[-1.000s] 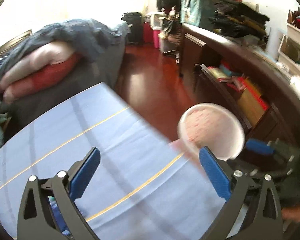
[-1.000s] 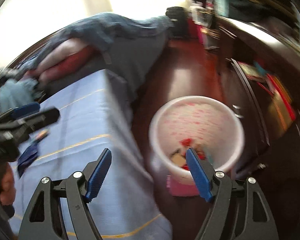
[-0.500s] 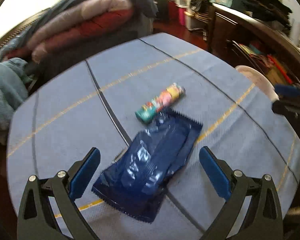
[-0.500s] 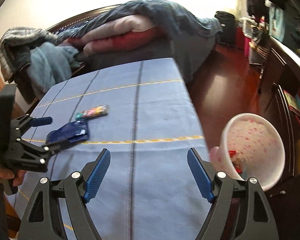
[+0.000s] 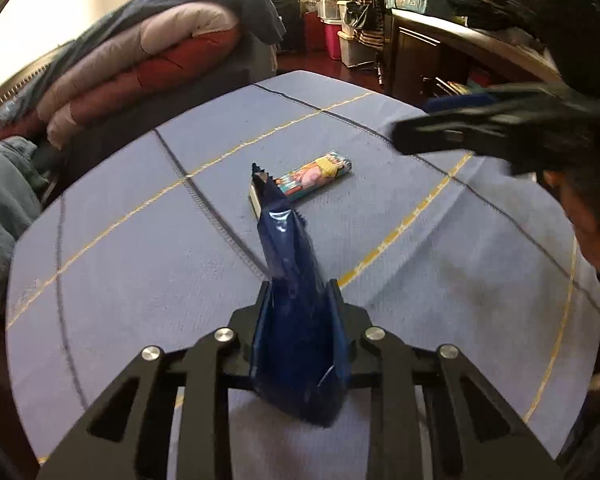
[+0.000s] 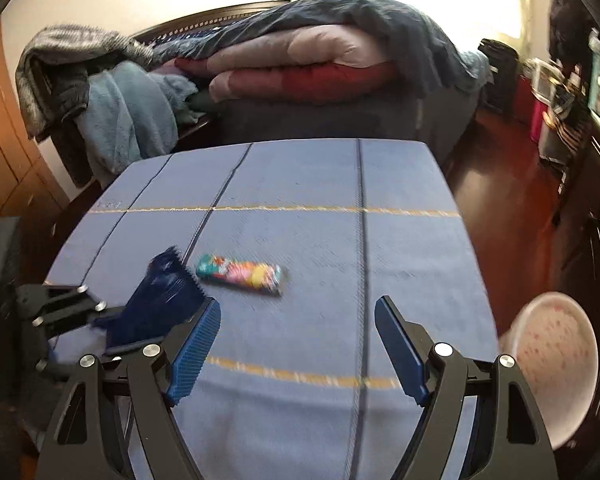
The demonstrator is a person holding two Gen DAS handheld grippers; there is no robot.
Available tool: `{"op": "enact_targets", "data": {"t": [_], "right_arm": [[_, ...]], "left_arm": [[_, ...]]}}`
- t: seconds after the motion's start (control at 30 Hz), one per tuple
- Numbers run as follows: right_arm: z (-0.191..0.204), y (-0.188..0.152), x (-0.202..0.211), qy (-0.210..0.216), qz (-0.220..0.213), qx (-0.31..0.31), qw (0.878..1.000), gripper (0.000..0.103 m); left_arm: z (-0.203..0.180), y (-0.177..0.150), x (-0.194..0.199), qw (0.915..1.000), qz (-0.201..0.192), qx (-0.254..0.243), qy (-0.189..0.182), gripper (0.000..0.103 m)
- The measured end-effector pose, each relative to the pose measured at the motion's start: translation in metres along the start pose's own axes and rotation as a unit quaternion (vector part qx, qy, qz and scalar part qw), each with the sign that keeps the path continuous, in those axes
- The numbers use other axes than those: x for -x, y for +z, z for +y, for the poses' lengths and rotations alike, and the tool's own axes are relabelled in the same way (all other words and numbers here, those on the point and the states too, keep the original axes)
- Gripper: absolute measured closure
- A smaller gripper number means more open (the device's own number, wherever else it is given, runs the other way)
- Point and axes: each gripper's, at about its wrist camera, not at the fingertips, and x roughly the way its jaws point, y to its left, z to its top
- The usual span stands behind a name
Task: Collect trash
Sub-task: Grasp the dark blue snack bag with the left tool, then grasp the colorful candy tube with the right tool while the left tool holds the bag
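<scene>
Left tool [image 5: 300, 304] pinches blue wrapper [image 5: 290, 264] just above desk [image 5: 440, 280]. Right tool [image 6: 298, 344] spread, near candy wrapper [image 6: 240, 273]. Advice: lift clear, keep grip tight, carry over to bin [image 6: 556, 364] beside desk.

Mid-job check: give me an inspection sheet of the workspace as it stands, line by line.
Surface: blue tablecloth with yellow and dark stripes, no spills seen.
Job's things: dark blue wrapper clamped in the left gripper; colourful candy wrapper lying flat on the cloth; pink-speckled bin on the floor off the table's right edge.
Clutter: nothing seen on the table.
Grippers: left shut on the blue wrapper; right gripper open, empty, above the cloth.
Cables: nothing seen.
Surroundings: folded quilts behind, dark cabinet to the right.
</scene>
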Motion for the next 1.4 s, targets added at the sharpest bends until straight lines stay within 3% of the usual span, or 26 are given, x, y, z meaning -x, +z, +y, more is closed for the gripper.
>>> {"op": "enact_targets", "data": {"t": [0.23, 0.37, 0.53, 0.73, 0.8, 0.87, 0.9, 1.4], "right_arm": [[0.025, 0.012, -0.039, -0.013, 0.034, 0.032, 0.999, 0.024], [0.037, 0.014, -0.051, -0.019, 0.051, -0.014, 0.998, 0.014], [0.059, 0.019, -0.06, -0.035, 0.041, -0.027, 0.998, 0.006], [0.065, 0.025, -0.077, -0.081, 0.05, -0.039, 0.995, 0.006], [0.063, 0.024, -0.081, -0.085, 0.057, -0.047, 0.994, 0.009], [0.064, 0.024, -0.079, -0.099, 0.049, -0.036, 0.993, 0.023], [0.065, 0.024, -0.079, -0.101, 0.049, -0.032, 0.993, 0.022], [0.046, 0.009, -0.029, -0.067, 0.024, -0.049, 0.996, 0.023]], "left_arm": [[0.026, -0.017, 0.037, 0.9969, -0.018, 0.065, 0.04, 0.08], [0.034, -0.019, 0.055, 0.9937, -0.042, 0.09, 0.052, 0.08], [0.037, -0.017, 0.062, 0.9924, -0.057, 0.095, 0.054, 0.079], [0.052, -0.018, 0.065, 0.9888, -0.062, 0.127, 0.049, 0.079], [0.057, -0.021, 0.067, 0.9869, -0.063, 0.139, 0.053, 0.078], [0.061, -0.022, 0.067, 0.9853, -0.061, 0.15, 0.054, 0.078], [0.062, -0.023, 0.067, 0.9843, -0.059, 0.157, 0.054, 0.078], [0.049, -0.005, 0.074, 0.9808, -0.052, 0.17, 0.08, 0.078]]}}
